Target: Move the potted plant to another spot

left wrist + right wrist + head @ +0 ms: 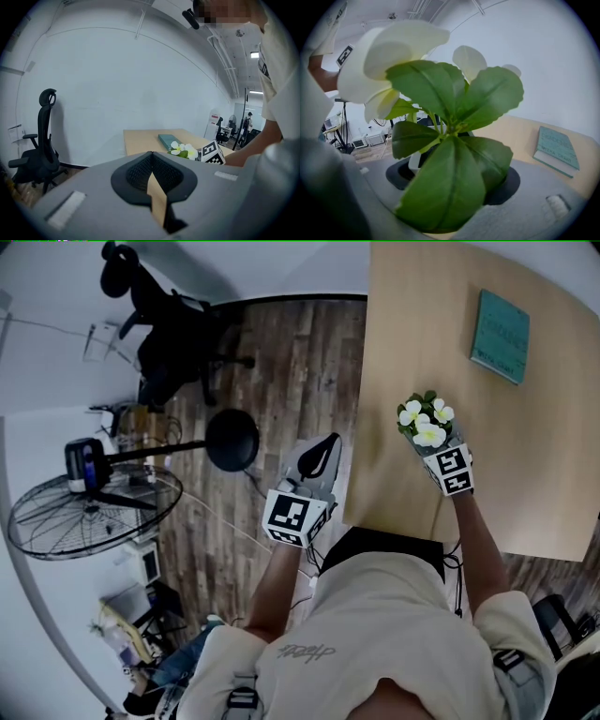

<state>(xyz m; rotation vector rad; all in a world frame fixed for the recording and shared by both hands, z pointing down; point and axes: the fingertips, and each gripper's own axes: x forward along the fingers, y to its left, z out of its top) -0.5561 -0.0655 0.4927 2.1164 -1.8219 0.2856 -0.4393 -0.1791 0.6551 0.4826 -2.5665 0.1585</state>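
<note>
The right gripper (433, 448) pinches a white-flowered potted plant (424, 421) in its fingers over the pale wooden table (412, 324), an upright set-down likely next; the left gripper (319, 457) has its fingers pressed together.

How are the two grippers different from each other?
The right gripper is shut on the potted plant; the left gripper holds nothing, and its jaws are together. The right gripper is above the table; the left gripper is beside the table, over the wooden floor. Both carry a cube with square markers.
</note>
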